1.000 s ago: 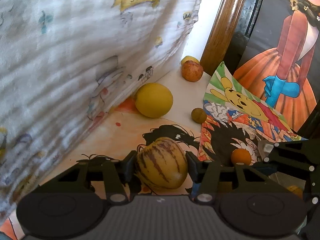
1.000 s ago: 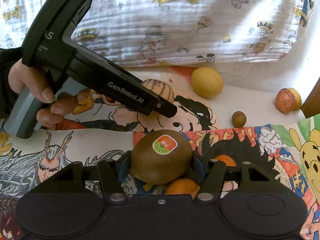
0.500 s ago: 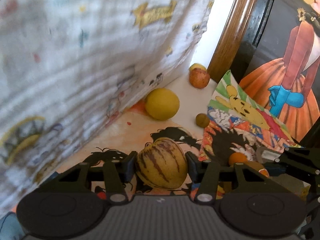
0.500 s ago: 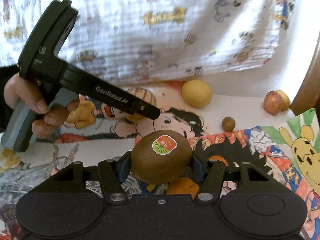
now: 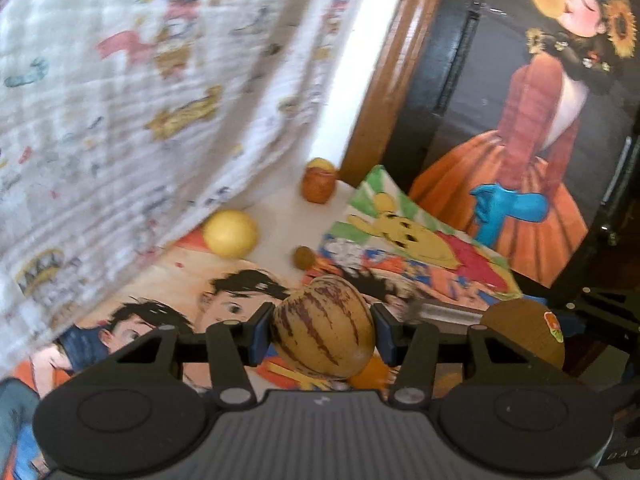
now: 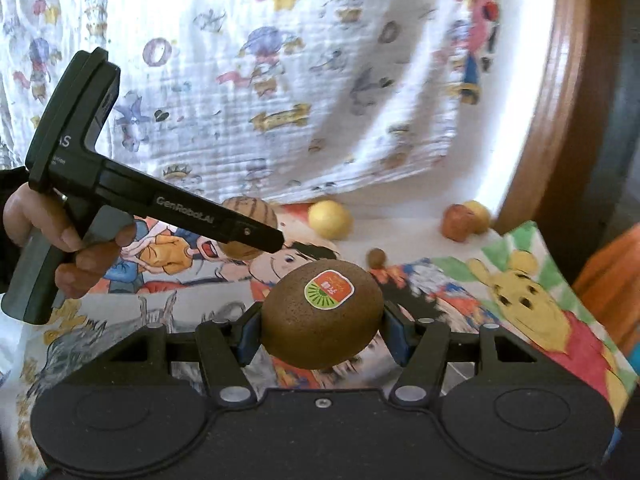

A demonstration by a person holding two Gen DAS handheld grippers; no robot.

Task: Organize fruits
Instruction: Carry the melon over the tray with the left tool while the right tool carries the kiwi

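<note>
2 grippers: left gripper (image 5: 323, 330) w/ 1 striped yellow fruit (image 5: 323, 326) clamped between its pads, right gripper (image 6: 322, 332) w/ 1 brown kiwi (image 6: 322, 314) clamped, 1 sticker on it at 12 o'clock. 1 hand (image 6: 60, 240) seen, at 9 o'clock in right wrist view. Loose fruit on the surface: 1 round yellow fruit (image 5: 230, 234), 1 small brown fruit (image 5: 305, 257), 1 reddish apple (image 5: 318, 186) w/ 1 yellow fruit (image 5: 320, 164) touching just behind it at 12 o'clock, 1 orange fruit (image 5: 370, 372) partly hidden below the striped one. 1 printed cloth (image 6: 280, 80) hanging behind. Approx 8 fruits total; cartoon posters overlap, count unclear
</note>
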